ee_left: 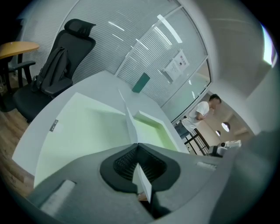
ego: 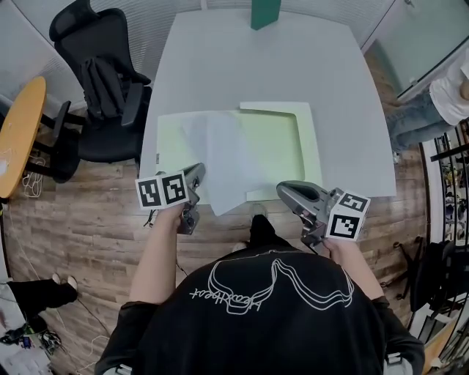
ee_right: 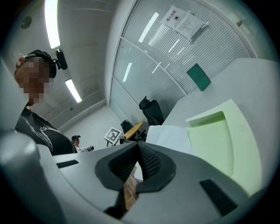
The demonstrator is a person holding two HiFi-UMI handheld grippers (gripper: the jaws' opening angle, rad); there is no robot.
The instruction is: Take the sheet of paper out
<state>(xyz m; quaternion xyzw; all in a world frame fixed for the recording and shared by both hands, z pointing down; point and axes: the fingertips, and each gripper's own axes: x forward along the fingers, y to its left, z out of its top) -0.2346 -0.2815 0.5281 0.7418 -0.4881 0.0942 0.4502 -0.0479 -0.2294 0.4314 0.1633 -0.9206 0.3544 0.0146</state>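
Observation:
A pale green folder (ego: pixel 282 139) lies open on the white table (ego: pixel 256 66). A white sheet of paper (ego: pixel 220 165) lies slanted across it and hangs over the near table edge. My left gripper (ego: pixel 198 174) is shut on that sheet's near left edge. In the left gripper view the sheet (ee_left: pixel 127 119) runs edge-on out of the jaws (ee_left: pixel 138 146) over the folder (ee_left: pixel 83 127). My right gripper (ego: pixel 282 190) is at the near table edge, just right of the sheet, jaws shut with nothing between them. In the right gripper view (ee_right: pixel 138 146) the sheet (ee_right: pixel 170 138) and folder (ee_right: pixel 214 135) lie ahead.
A dark green upright object (ego: pixel 265 13) stands at the table's far edge. A black office chair (ego: pixel 102 80) is on the left, with a round wooden table (ego: pixel 18 132) beyond it. A person (ego: pixel 447 95) sits at the right. Wooden floor lies below the near edge.

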